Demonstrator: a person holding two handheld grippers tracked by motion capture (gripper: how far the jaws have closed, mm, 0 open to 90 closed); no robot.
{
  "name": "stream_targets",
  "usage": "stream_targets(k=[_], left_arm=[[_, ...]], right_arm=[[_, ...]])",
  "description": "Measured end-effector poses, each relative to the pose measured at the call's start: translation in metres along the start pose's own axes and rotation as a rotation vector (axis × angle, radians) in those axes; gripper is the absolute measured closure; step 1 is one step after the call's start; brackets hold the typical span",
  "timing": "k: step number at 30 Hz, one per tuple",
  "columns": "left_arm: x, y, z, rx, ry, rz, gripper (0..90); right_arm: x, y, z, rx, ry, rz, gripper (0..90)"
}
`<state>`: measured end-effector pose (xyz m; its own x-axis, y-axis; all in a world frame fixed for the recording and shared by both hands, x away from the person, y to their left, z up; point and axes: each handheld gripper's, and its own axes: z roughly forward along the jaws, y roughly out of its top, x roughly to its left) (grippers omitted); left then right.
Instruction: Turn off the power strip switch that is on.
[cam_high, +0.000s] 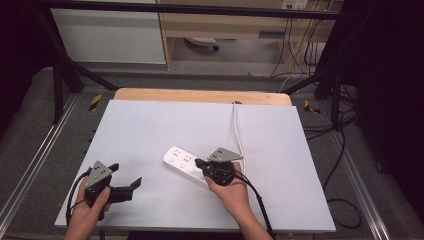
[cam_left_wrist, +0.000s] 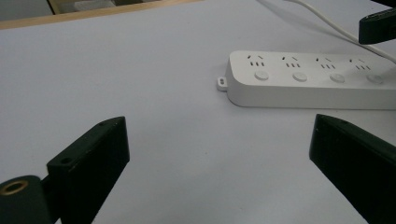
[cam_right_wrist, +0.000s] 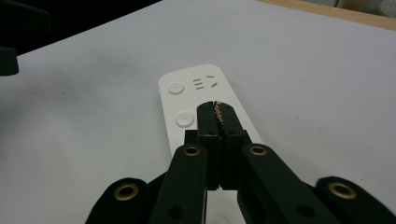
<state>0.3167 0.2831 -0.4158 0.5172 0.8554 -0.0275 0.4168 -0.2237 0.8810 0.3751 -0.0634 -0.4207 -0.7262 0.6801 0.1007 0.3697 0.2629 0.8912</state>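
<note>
Work in hand: pressing the round switches on the power strip (cam_high: 186, 165), judging by where the right gripper (cam_high: 200, 163) sits.
Strip: lies flat and slanted near the middle of the desk (cam_high: 150, 125), its white cable (cam_high: 236, 131) running away to the far edge.
Right gripper: jaws pressed fully together, holding nothing; in the right gripper view the tip (cam_right_wrist: 217, 114) hovers over the strip (cam_right_wrist: 187, 93), just beside the second button (cam_right_wrist: 185, 120).
Left gripper: jaws spread wide and empty, resting low at the near left of the desk (cam_high: 125, 186), well apart from the strip (cam_left_wrist: 308, 77).
Done: cannot tell whether any switch has been pressed; no lights show.
Left: probably bringing the closed tip down on a button, then the others along the row.
</note>
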Motion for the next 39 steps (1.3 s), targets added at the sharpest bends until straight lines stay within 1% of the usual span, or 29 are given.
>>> stream_targets(k=[16, 39], left_arm=[[0.0, 0.0, 0.0, 0.0, 0.0, -0.001, 4.8], [0.0, 0.0, 0.0, 0.0, -0.001, -0.001, 4.7]], right_arm=[[0.005, -0.005, 0.006, 0.033, 0.01, -0.006, 90.0], [0.006, -0.01, 0.017, 0.062, 0.006, -0.007, 90.0]])
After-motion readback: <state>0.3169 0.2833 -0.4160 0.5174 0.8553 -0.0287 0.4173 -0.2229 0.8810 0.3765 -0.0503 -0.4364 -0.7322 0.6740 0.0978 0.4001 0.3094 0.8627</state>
